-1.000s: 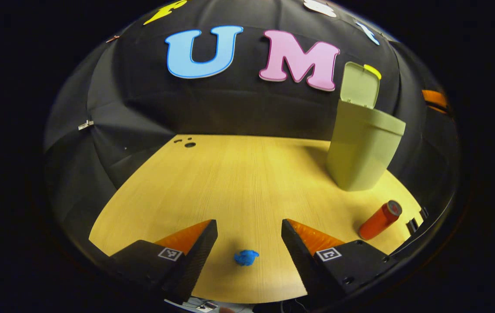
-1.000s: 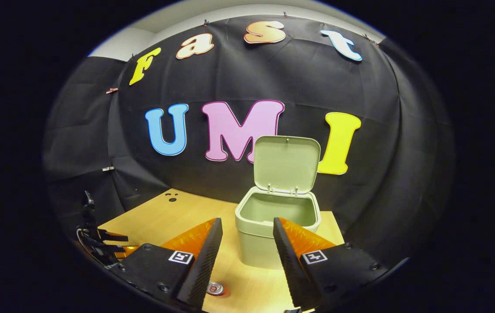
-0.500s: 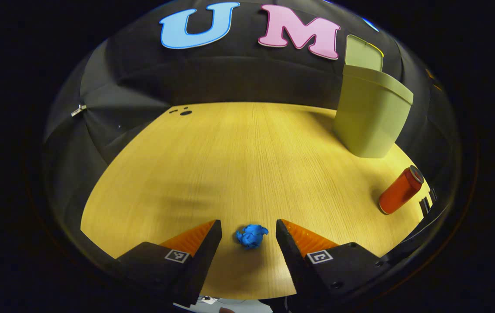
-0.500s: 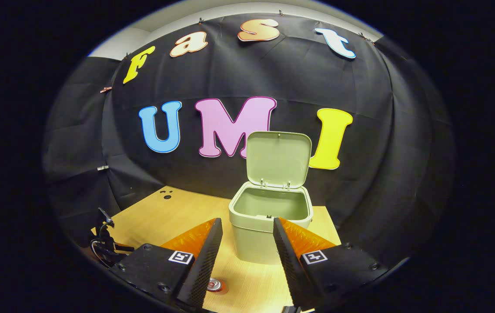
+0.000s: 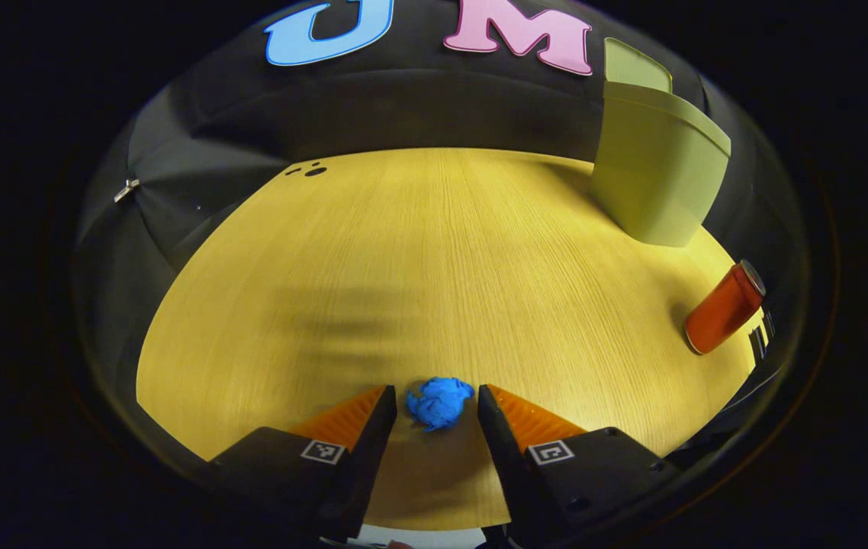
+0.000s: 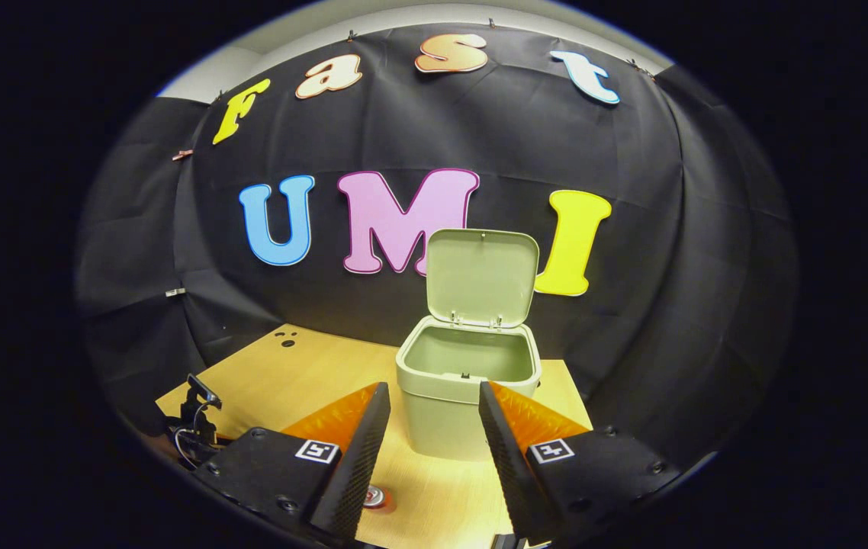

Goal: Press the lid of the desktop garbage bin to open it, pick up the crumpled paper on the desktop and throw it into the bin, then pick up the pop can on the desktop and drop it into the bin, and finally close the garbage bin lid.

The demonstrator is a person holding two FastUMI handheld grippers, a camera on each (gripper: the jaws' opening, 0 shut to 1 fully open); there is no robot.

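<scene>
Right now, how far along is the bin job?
Done: the lid stands open on the bin. In hand: the open left gripper brackets the paper, not yet gripped. Left: bin the paper, then the can lying on the desk, then close the lid.

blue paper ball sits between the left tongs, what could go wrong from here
1. The crumpled paper lies at the tips of the open left tongs, so closing now might pinch only its near edge and flick it away.
2. The pop can stands near the table edge; a careless swing toward the open bin could knock it off.
</scene>
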